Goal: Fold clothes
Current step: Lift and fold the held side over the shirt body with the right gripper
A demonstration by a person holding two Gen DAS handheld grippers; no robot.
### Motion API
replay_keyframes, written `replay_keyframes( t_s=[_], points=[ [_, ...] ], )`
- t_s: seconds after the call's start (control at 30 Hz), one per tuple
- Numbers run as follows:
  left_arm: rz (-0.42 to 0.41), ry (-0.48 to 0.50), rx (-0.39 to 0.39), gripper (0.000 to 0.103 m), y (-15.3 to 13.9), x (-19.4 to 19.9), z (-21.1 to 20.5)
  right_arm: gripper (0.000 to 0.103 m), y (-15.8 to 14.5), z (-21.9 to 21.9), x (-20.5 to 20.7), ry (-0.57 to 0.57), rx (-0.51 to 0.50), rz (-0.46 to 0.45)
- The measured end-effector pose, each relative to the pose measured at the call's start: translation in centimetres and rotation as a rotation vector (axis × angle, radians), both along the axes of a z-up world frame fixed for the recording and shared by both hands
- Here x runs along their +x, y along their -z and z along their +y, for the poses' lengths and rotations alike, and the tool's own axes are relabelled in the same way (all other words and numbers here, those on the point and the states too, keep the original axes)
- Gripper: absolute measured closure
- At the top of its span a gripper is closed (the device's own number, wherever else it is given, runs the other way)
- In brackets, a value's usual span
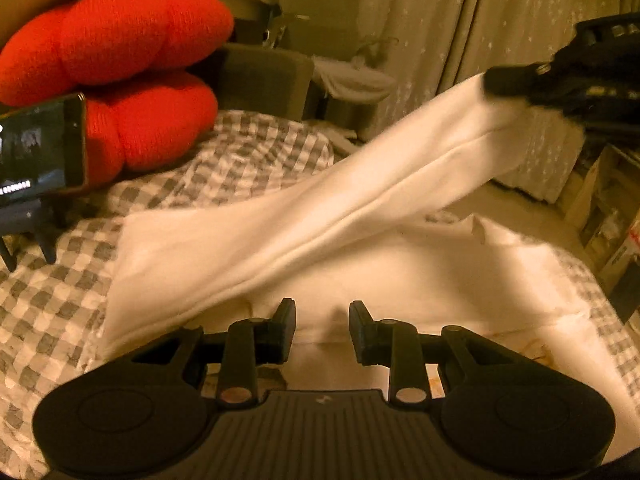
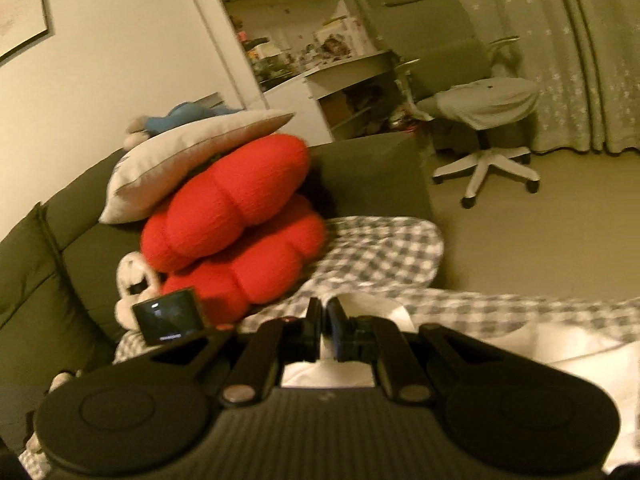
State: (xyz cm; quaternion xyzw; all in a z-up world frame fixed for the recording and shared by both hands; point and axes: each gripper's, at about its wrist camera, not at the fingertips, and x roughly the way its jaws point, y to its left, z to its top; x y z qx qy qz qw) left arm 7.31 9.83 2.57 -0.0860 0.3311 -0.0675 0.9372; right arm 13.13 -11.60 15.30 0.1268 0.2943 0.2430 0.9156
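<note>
The white garment lies on the checked blanket, 1 part lifted, clamped in the right gripper's jaws. The left gripper, jaws apart, hovers above it. Best carry the fold across smoothly, keeping edges aligned.

White garment spread on a checked bedcover (one section lifted diagonally, taut, toward upper right).
</note>
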Motion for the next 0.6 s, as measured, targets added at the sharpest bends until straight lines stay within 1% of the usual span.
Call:
replay_keyframes(
  t_s=[0.17, 0.2, 0.3, 0.37, 0.43, 0.53, 0.6],
  points=[
    [-0.007, 0.028, 0.039, 0.073, 0.2, -0.2, -0.5, 0.097, -0.7, -3.6, 0.1, 0.060, -0.039, -0.049],
    [-0.006, 0.031, 0.043, 0.071, 0.3, -0.2, -0.5, 0.097, -0.9, -4.4, -0.2, 0.073, -0.044, -0.061],
    [-0.008, 0.038, 0.059, 0.071, 0.3, -0.3, -0.7, 0.097, -0.3, -7.4, -0.8, 0.119, -0.051, -0.063],
    [-0.007, 0.044, 0.072, 0.071, 0.4, -0.3, -0.8, 0.097, 0.8, -9.5, -0.9, 0.161, -0.062, -0.039],
    [-0.004, 0.047, 0.076, 0.071, 0.5, -0.2, -0.9, 0.097, 2.8, -11.4, -0.8, 0.204, -0.081, 0.009],
    [-0.001, 0.054, 0.083, 0.070, 0.6, -0.1, -1.0, 0.097, 6.0, -13.5, -0.7, 0.247, -0.088, 0.084],
    [-0.001, 0.059, 0.094, 0.070, 0.6, -0.2, -1.1, 0.097, 7.1, -14.3, -0.4, 0.270, -0.100, 0.114]
  ],
)
